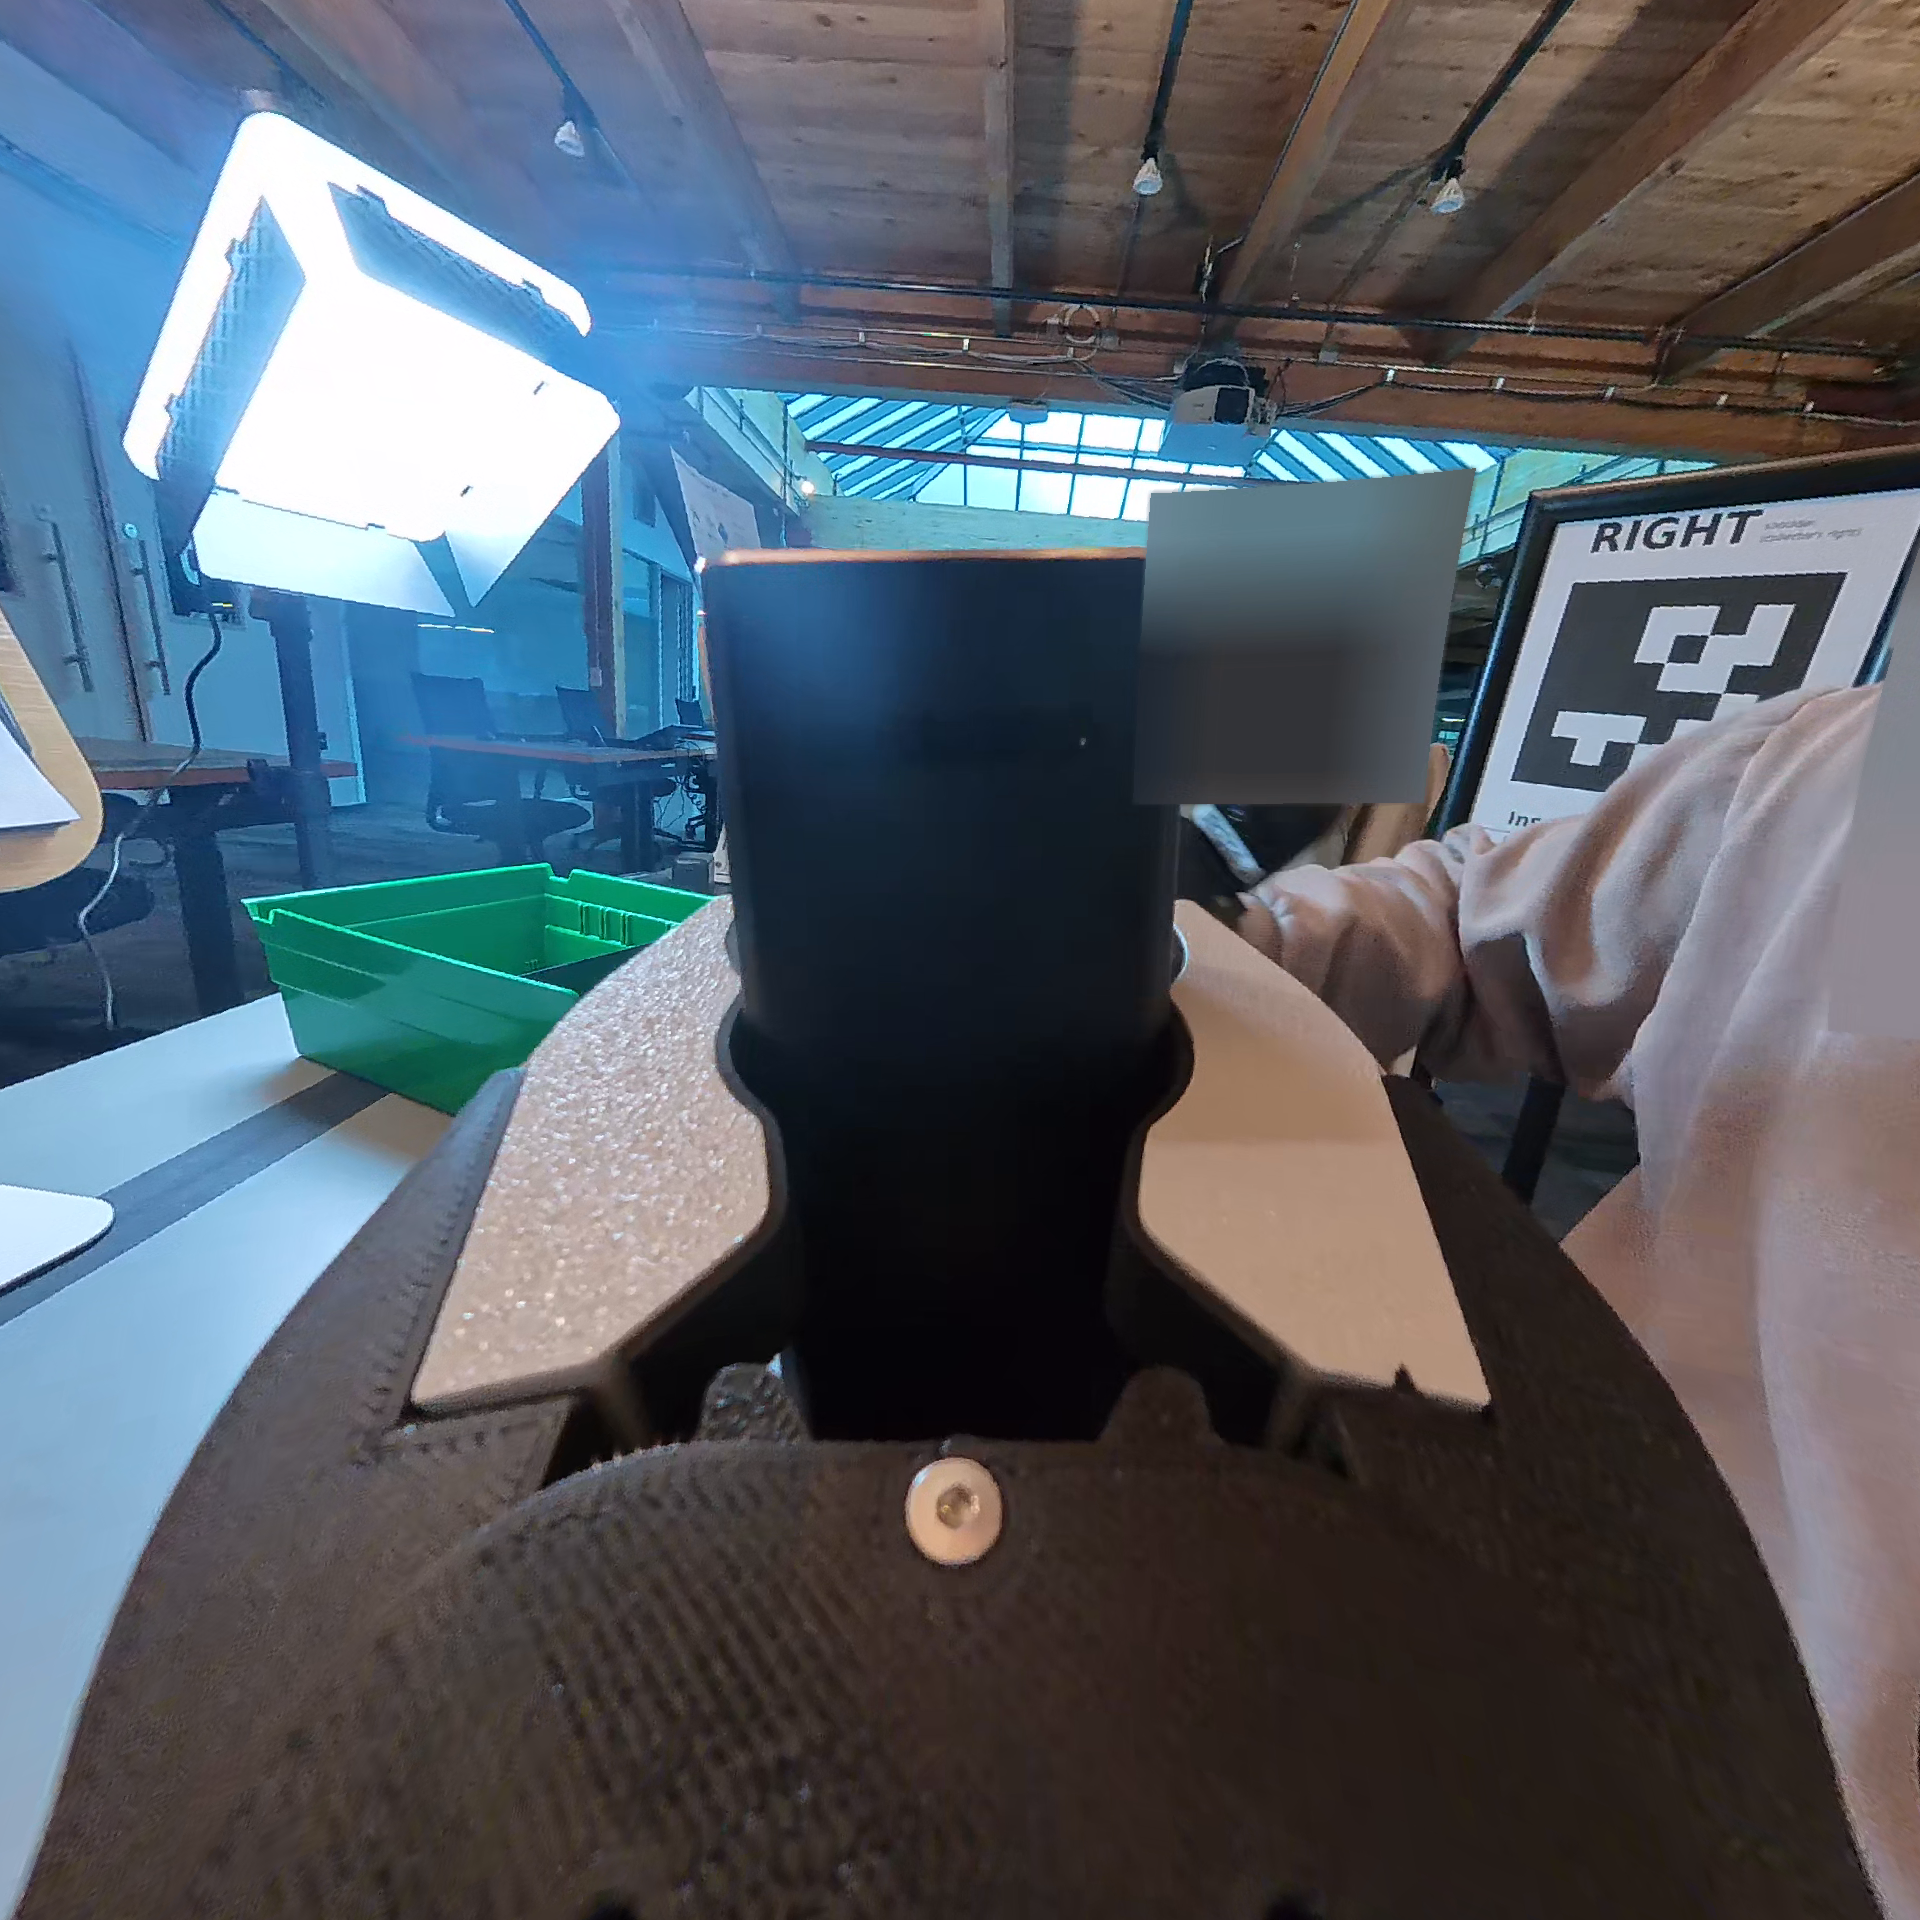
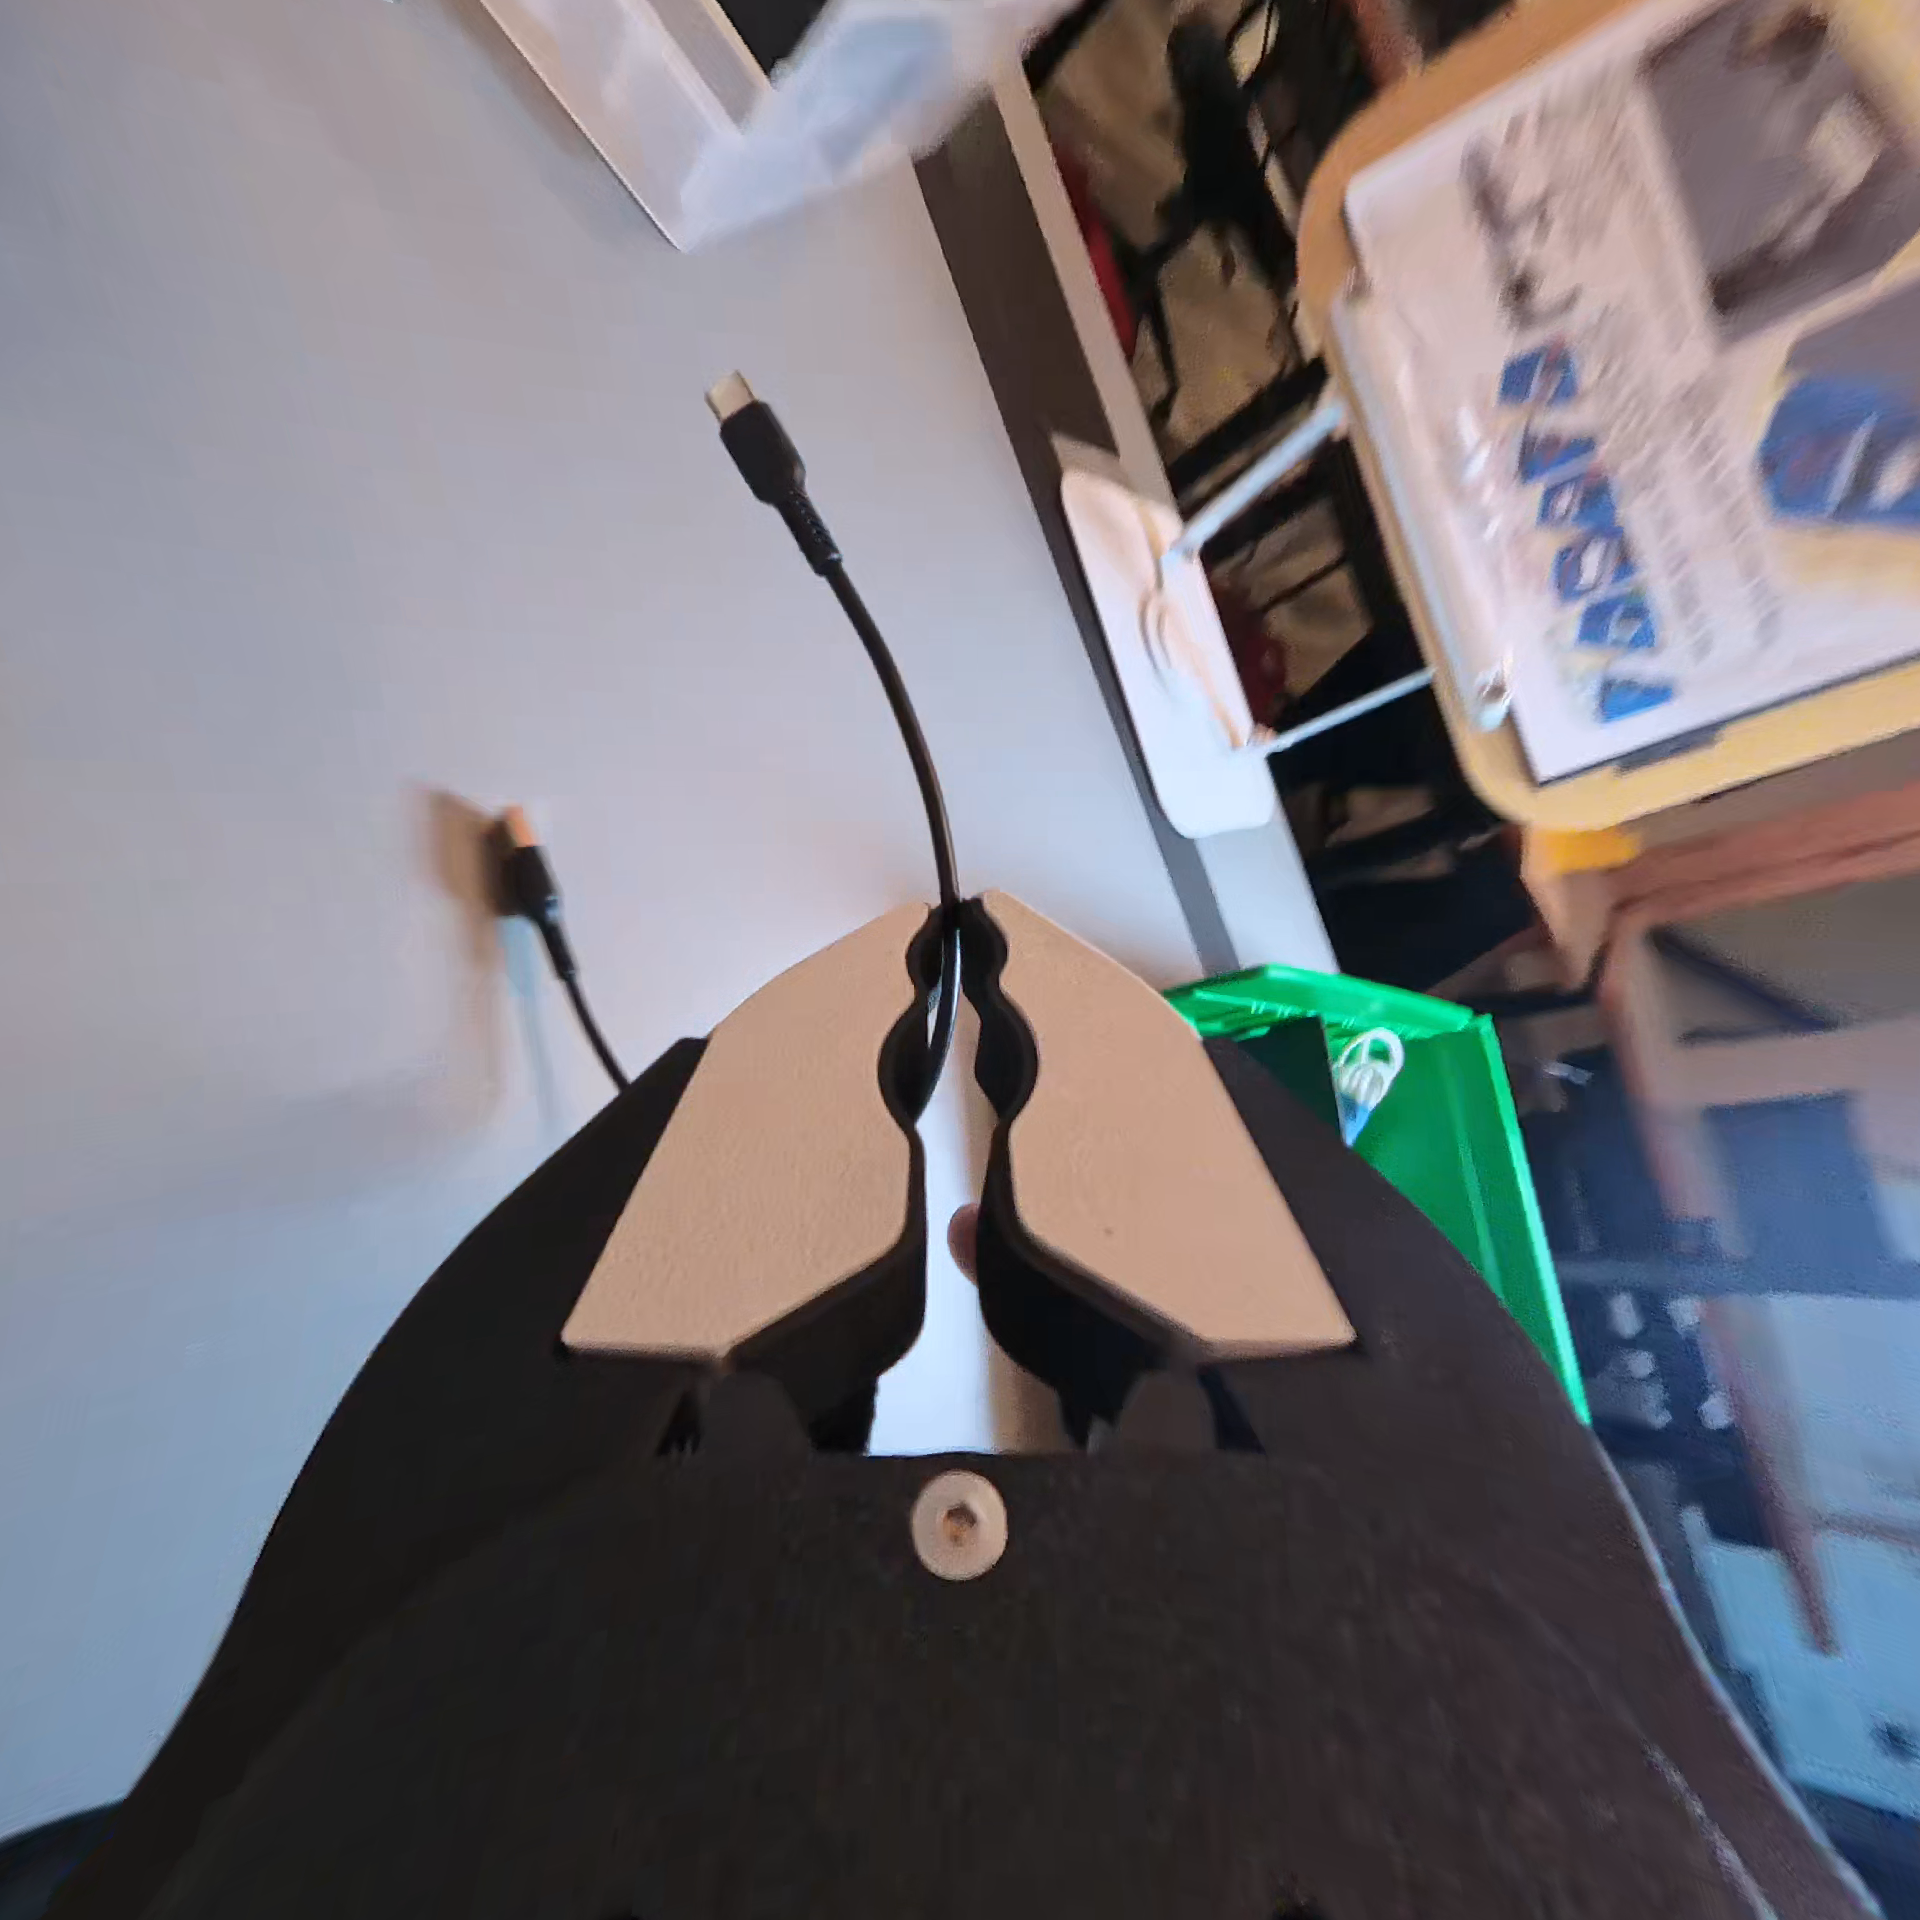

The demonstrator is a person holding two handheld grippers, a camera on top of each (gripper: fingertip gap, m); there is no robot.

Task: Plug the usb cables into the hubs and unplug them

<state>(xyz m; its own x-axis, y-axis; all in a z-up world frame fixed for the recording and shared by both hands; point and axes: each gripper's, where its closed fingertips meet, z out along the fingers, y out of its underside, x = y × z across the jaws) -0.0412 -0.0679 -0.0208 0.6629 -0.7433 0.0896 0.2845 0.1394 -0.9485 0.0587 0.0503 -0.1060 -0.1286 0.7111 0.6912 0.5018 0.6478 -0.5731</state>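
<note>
Hub between left fingers, ports hidden

Left wrist cam sits low near the worktop, tilted up along its fingers toward the ceiling beams, with a black block jammed right up close and filling the middle. Right wrist cam looks steeply down on the worktop toward its far edge, pretty close in. Both catch the green bin at the worktop's edge.
</note>
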